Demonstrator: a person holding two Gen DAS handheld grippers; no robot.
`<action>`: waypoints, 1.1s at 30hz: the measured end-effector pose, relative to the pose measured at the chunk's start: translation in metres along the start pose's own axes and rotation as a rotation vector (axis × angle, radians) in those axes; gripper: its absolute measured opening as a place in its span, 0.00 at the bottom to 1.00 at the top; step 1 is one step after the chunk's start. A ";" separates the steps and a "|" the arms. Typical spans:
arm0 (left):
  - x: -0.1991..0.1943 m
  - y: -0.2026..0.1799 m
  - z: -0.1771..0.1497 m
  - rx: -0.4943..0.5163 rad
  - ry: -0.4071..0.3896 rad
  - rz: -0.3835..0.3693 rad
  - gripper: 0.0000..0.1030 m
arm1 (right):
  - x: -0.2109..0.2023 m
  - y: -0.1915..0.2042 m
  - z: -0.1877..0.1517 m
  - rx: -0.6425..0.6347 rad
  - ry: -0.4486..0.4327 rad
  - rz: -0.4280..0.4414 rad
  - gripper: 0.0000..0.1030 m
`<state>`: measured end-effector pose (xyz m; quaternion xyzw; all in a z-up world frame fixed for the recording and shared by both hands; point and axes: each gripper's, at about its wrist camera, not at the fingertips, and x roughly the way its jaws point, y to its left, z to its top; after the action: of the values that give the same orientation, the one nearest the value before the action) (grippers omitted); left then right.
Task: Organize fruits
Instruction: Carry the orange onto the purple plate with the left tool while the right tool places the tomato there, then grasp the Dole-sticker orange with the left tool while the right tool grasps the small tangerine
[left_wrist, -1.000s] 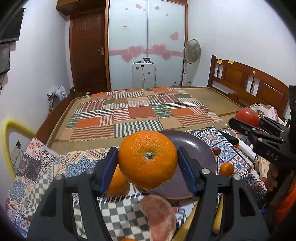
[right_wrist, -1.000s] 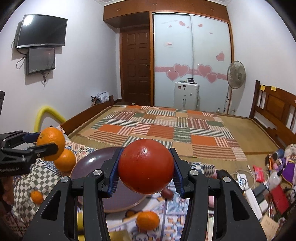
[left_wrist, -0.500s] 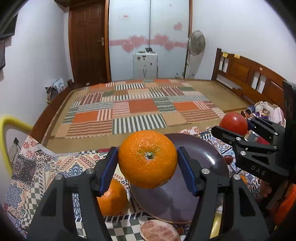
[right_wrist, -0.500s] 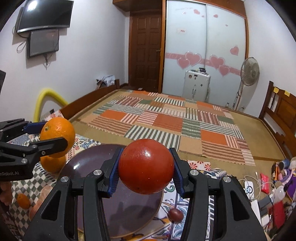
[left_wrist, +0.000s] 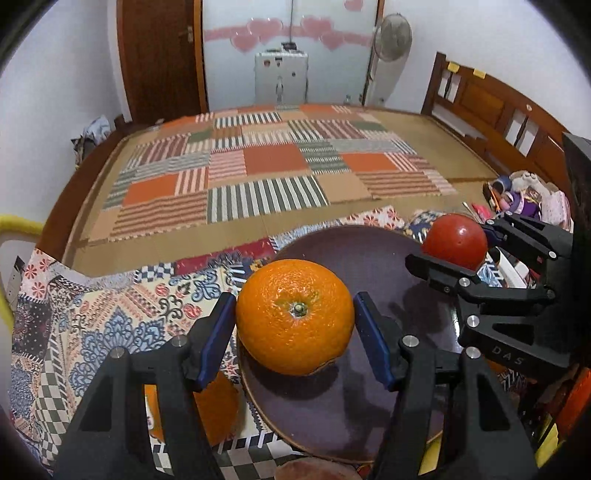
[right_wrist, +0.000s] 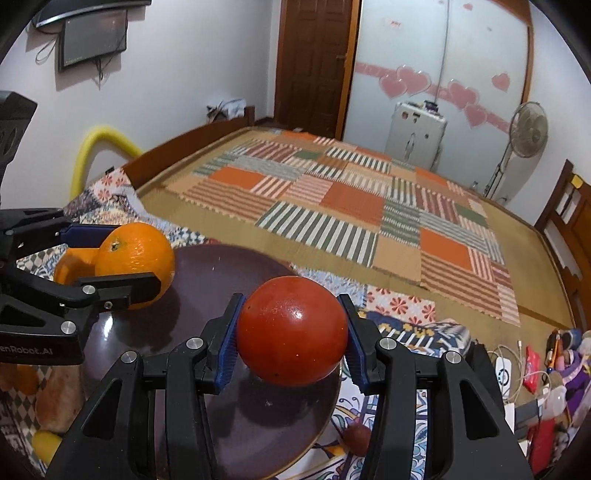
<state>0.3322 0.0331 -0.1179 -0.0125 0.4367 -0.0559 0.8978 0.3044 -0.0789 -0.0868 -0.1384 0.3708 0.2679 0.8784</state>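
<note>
My left gripper (left_wrist: 294, 325) is shut on a large orange (left_wrist: 294, 316) and holds it low over the left part of a dark purple plate (left_wrist: 369, 398). My right gripper (right_wrist: 290, 341) is shut on a red tomato (right_wrist: 291, 330) and holds it over the plate's right part (right_wrist: 221, 288). In the left wrist view the tomato (left_wrist: 455, 242) and right gripper sit at the plate's far right rim. In the right wrist view the orange (right_wrist: 135, 260) is at the plate's left edge. A second orange (left_wrist: 216, 411) lies on the cloth left of the plate.
The plate rests on a patterned tablecloth (left_wrist: 110, 317). A peeled pinkish fruit (right_wrist: 59, 397) and a yellow fruit (right_wrist: 44, 445) lie near the plate's front left. A small dark red fruit (right_wrist: 357, 437) lies at its right. Cables and clutter (right_wrist: 532, 376) fill the right side.
Both grippers have moved forward and down over the plate with their fruit still held. The orange and tomato now hang much closer to the plate surface.
</note>
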 end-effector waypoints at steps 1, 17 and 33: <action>0.003 0.000 0.001 -0.006 0.011 -0.006 0.63 | 0.003 0.000 0.001 -0.004 0.015 0.005 0.44; 0.019 -0.003 0.003 -0.013 0.065 0.004 0.63 | 0.014 0.002 0.004 -0.003 0.085 0.021 0.54; -0.043 0.009 0.005 -0.043 -0.066 -0.001 0.65 | -0.043 -0.014 0.000 0.053 -0.080 -0.021 0.71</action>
<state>0.3105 0.0465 -0.0819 -0.0340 0.4081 -0.0466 0.9111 0.2867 -0.1061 -0.0549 -0.1080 0.3410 0.2540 0.8987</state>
